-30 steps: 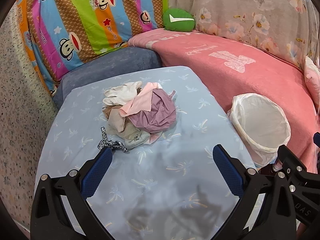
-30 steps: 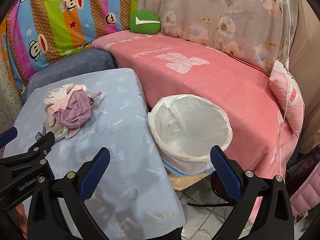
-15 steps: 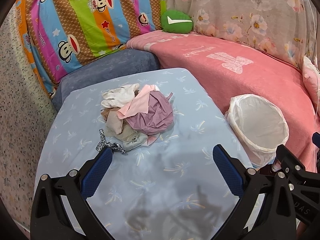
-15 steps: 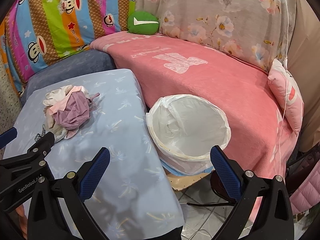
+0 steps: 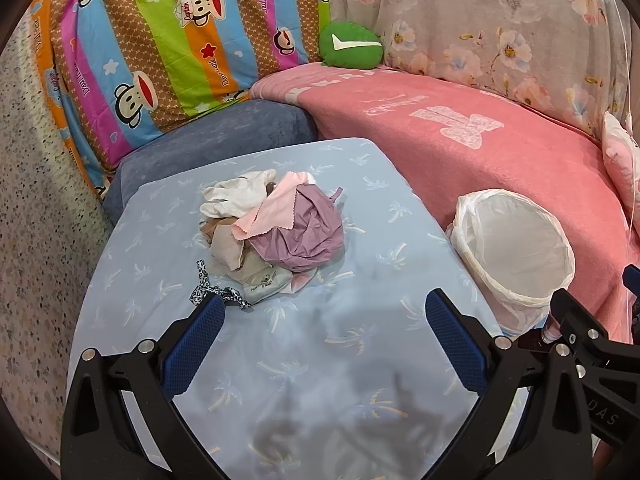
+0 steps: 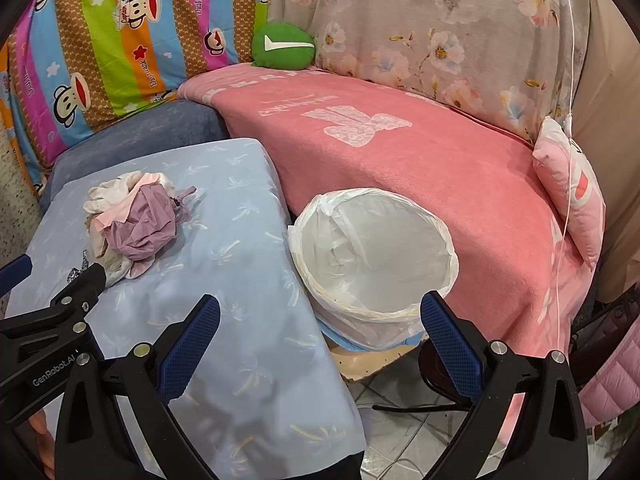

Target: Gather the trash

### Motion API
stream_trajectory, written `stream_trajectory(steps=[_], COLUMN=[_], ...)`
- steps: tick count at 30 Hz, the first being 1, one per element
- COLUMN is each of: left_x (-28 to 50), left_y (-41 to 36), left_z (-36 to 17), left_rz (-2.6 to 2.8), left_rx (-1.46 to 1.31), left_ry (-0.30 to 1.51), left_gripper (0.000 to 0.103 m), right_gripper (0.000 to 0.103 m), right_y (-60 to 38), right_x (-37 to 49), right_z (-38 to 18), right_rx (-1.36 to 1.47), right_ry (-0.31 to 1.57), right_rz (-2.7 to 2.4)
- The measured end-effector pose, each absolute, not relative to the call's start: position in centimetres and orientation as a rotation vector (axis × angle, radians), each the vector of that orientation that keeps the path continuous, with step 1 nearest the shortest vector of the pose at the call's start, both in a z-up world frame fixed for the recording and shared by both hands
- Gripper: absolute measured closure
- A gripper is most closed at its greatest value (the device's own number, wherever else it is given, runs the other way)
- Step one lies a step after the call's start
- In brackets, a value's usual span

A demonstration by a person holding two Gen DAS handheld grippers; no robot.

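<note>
Left gripper: jaws spread wide, blue-padded fingers empty, pointing forward and slightly downward. Right gripper: jaws likewise wide apart, nothing held between its blue pads; positioned just right of the left gripper, the two near each other.

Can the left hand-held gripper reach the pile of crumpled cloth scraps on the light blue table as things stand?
Probably yes: the left hand-held gripper is open, and only bare light blue table lies before the pile of crumpled cloth scraps.

Rag pile on table; bin right of table, sofa behind both.
</note>
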State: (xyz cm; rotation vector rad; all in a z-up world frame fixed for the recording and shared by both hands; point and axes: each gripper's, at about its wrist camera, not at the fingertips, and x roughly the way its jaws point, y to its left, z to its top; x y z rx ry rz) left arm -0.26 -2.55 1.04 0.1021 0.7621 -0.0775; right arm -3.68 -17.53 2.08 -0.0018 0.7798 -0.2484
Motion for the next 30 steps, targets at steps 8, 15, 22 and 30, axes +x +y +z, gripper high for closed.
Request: stream_trajectory(steps=[8, 15, 22, 30], left_x=[-0.24, -0.22, -0.22, -0.22], left_y=[-2.61, -2.70, -2.71, -2.83], left_z=[1.09, 1.09, 1.10, 1.11], left_rz=[-0.077, -0.078, -0.078, -0.077], left_rx=[0.102, 0.102, 0.102, 0.101], left_ry=[0.761, 0.760, 0.761, 0.761], left_gripper=[0.007, 0.007, 0.007, 0.007], right_gripper=[0.006, 0.006, 0.006, 0.006], right_y=[-17.56, -17.57, -17.59, -17.62], right_x=[-3.68, -3.67, -3.66, -3.70], right_z=[2.08, 2.12, 2.12, 2.14], right_rx=[-0.002, -0.002, -0.001, -0.001], right_ry=[0.780, 0.780, 0.780, 0.780], right_rz=[-0.248, -0.248, -0.248, -0.248])
